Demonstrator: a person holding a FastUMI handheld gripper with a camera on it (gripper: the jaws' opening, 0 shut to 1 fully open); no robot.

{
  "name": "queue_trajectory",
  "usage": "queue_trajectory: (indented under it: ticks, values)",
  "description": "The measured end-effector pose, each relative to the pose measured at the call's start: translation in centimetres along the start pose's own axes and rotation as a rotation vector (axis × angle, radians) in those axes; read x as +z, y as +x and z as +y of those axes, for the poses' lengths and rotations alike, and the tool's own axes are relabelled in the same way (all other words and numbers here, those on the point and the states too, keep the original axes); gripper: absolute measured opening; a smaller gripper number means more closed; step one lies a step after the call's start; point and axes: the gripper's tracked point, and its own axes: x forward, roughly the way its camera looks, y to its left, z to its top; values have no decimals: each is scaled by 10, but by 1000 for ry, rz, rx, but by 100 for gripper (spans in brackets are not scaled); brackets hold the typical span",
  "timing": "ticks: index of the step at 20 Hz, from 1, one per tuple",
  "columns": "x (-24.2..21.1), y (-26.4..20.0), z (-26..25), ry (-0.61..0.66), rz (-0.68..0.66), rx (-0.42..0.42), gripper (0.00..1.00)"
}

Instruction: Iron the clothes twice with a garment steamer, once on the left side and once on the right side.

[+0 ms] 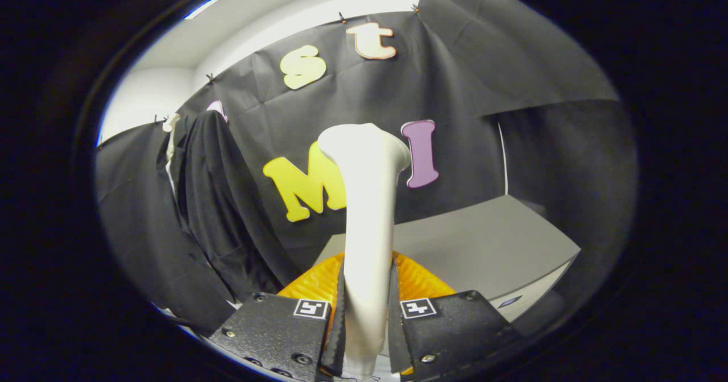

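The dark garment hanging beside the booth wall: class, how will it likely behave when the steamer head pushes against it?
The dark hanging garment probably yields and swings, since it drapes in soft folds. The smooth white garment steamer, clamped between the gripper fingers, looks rigid.

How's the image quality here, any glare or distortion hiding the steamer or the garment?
Gripper view: steamer sharp and evenly lit, gripper shut on its handle; fisheye bends the table edge; dark garment blends into the dark wall, folds faint; no glare.

grey table (483, 245) — bare top beyond the jaws
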Motion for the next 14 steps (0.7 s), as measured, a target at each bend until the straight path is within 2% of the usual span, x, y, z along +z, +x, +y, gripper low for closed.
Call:
queue_trajectory:
  ticks: [8,14]
  values:
    - [43,-55,109,-19,-143,24,33]
    - [60,-67,209,-46,-204,97,33]
